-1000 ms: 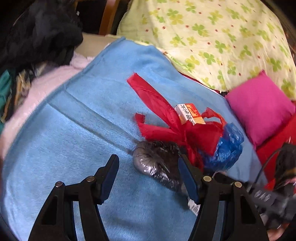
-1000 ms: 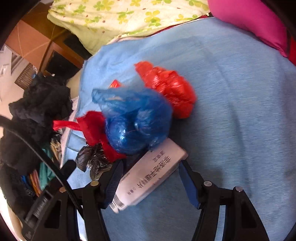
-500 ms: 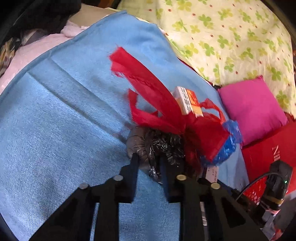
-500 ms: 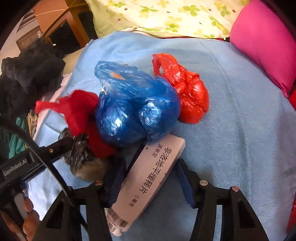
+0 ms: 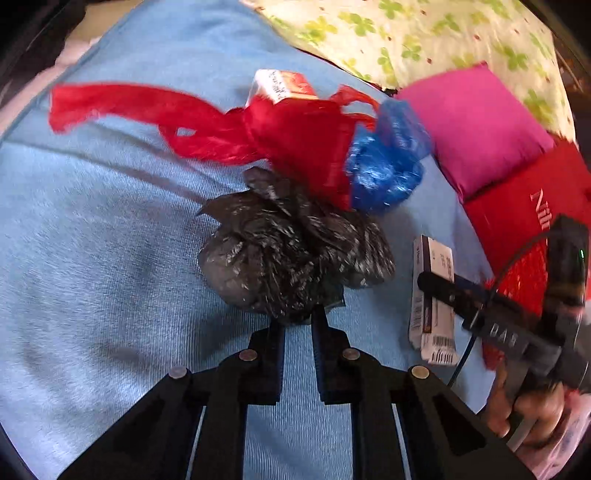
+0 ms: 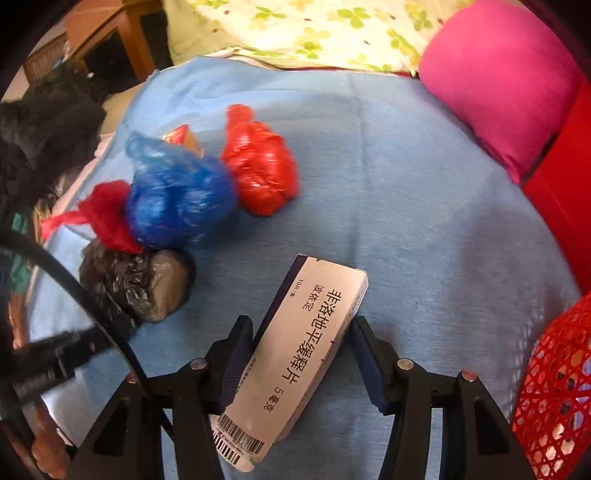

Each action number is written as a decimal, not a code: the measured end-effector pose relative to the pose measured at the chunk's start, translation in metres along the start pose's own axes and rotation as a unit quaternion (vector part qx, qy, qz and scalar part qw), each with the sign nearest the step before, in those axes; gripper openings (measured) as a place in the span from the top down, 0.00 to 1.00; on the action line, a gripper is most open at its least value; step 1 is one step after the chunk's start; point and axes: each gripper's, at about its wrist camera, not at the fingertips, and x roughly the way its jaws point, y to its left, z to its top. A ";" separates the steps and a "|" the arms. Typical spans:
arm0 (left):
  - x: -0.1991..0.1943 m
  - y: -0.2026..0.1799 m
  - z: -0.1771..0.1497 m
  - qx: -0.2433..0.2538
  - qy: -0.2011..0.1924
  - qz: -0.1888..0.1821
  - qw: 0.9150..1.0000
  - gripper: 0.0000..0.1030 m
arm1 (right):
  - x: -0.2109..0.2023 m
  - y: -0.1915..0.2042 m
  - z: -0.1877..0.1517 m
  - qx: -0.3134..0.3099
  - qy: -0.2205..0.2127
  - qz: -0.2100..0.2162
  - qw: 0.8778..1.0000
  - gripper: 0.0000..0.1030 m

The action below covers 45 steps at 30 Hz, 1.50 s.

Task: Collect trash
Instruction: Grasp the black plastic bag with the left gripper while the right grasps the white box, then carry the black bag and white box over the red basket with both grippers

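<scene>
Two claws: both are engaged on trash lying on the blue fleece blanket point(image 6: 424, 206).
Right claw point(image 6: 301, 350): its jaws, having closed in a little over the last second, stand part-way in with the white cardboard medicine box point(image 6: 295, 354) between the pads; both pads appear to meet the box's long sides, so it is judged held.
Left claw point(image 5: 297, 325): drawn narrow, tips pinched on a fold at the near edge of the crumpled black plastic bag point(image 5: 291, 254).
Beyond the black bag: a knotted red plastic bag with long trailing handles point(image 5: 258, 129), a crumpled blue plastic bag point(image 6: 177, 195) touching it, and a small red-and-white carton point(image 5: 282, 85) behind.
Further right: a second bunched red plastic bag point(image 6: 262, 170), just beside the blue one.
Receptacle: a red mesh basket point(image 6: 554, 387) near the right claw, judged the destination.
Step in hand: securing both pickups.
Advice: lift the black bag slowly, as a thin fold may slip; keep the box square between the pads, since it sits askew.
Far edge: a pink cushion point(image 6: 506, 77) and floral quilt point(image 6: 306, 29).
</scene>
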 end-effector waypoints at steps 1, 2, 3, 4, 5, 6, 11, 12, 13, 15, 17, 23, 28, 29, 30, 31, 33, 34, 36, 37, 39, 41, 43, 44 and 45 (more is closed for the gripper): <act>-0.005 -0.001 0.001 0.004 -0.004 0.006 1.000 0.84 | -0.001 -0.005 0.000 0.007 0.002 0.005 1.000 0.42; -0.009 -0.002 0.004 0.009 -0.009 0.007 1.000 0.80 | -0.002 -0.010 0.001 0.015 0.006 0.008 1.000 0.41; -0.014 -0.002 0.006 0.014 -0.013 0.008 1.000 0.71 | -0.003 -0.013 0.001 0.019 0.013 0.007 1.000 0.38; -0.020 0.000 0.008 0.017 -0.021 0.016 1.000 0.65 | -0.003 -0.015 0.002 0.021 0.016 0.007 1.000 0.37; -0.024 0.000 0.010 0.018 -0.029 0.025 0.999 0.53 | -0.005 -0.017 0.002 0.023 0.019 0.010 1.000 0.37; -0.032 0.003 0.013 0.022 -0.048 0.047 0.998 0.45 | -0.006 -0.018 0.001 0.024 0.021 0.015 0.999 0.37; -0.035 0.019 0.028 0.005 -0.078 0.080 0.994 0.41 | -0.014 -0.022 0.006 0.030 0.020 0.031 0.999 0.37; -0.028 0.019 0.035 0.000 -0.075 0.071 0.995 0.41 | -0.012 -0.020 0.008 0.029 0.021 0.028 0.999 0.37; -0.023 0.018 0.039 -0.001 -0.073 0.061 0.995 0.41 | -0.012 -0.016 0.005 0.029 0.022 0.025 0.999 0.37; -0.015 0.012 0.046 0.000 -0.082 0.057 0.995 0.41 | -0.009 -0.015 0.003 0.032 0.025 0.019 0.999 0.37; -0.009 0.003 0.047 0.006 -0.096 0.055 0.994 0.41 | -0.002 -0.005 0.000 0.033 0.023 0.017 0.999 0.37; 0.003 -0.020 0.024 0.038 -0.060 -0.009 0.997 0.44 | -0.003 0.010 -0.009 -0.016 -0.006 -0.004 1.000 0.46; 0.000 -0.029 0.014 0.070 -0.044 -0.001 0.997 0.43 | -0.006 -0.003 -0.006 -0.027 -0.011 -0.036 0.999 0.47; 0.000 -0.026 0.016 0.063 -0.040 -0.007 0.997 0.41 | -0.007 -0.007 -0.004 -0.024 -0.010 -0.035 0.999 0.47; 0.000 -0.024 0.017 0.058 -0.034 -0.012 0.998 0.37 | -0.008 -0.010 -0.004 -0.017 -0.007 -0.032 0.999 0.46; 0.001 -0.021 0.018 0.051 -0.026 -0.014 0.998 0.36 | -0.008 -0.013 -0.003 -0.010 -0.002 -0.028 1.000 0.45; 0.003 -0.020 0.019 0.047 -0.021 -0.013 0.999 0.34 | -0.007 -0.012 -0.002 -0.003 0.005 -0.022 1.000 0.45; 0.006 -0.022 0.020 0.050 -0.021 -0.014 0.998 0.34 | -0.005 -0.012 0.000 -0.001 0.010 -0.022 1.000 0.44; 0.004 -0.026 0.016 0.066 -0.019 -0.018 0.998 0.34 | -0.004 -0.012 0.001 0.002 0.024 -0.023 0.999 0.41; 0.015 -0.033 0.021 0.075 -0.019 -0.017 0.997 0.34 | -0.004 -0.013 0.000 0.003 0.029 -0.022 0.999 0.41; 0.017 -0.042 0.019 0.092 -0.021 -0.015 0.995 0.34 | -0.005 -0.014 -0.001 0.008 0.026 -0.016 0.999 0.41; 0.021 -0.047 0.020 0.098 -0.024 -0.013 0.995 0.34 | -0.007 -0.015 -0.002 0.012 0.016 -0.012 1.000 0.41; 0.023 -0.047 0.021 0.094 -0.023 -0.015 0.995 0.34 | -0.006 -0.014 -0.006 0.011 0.007 -0.013 1.000 0.45; 0.023 -0.047 0.021 0.091 -0.023 -0.017 0.995 0.34 | -0.005 -0.012 -0.007 0.006 0.005 -0.015 1.000 0.48; 0.025 -0.048 0.022 0.090 -0.022 -0.019 0.996 0.34 | -0.003 -0.011 -0.007 0.001 0.006 -0.015 1.000 0.50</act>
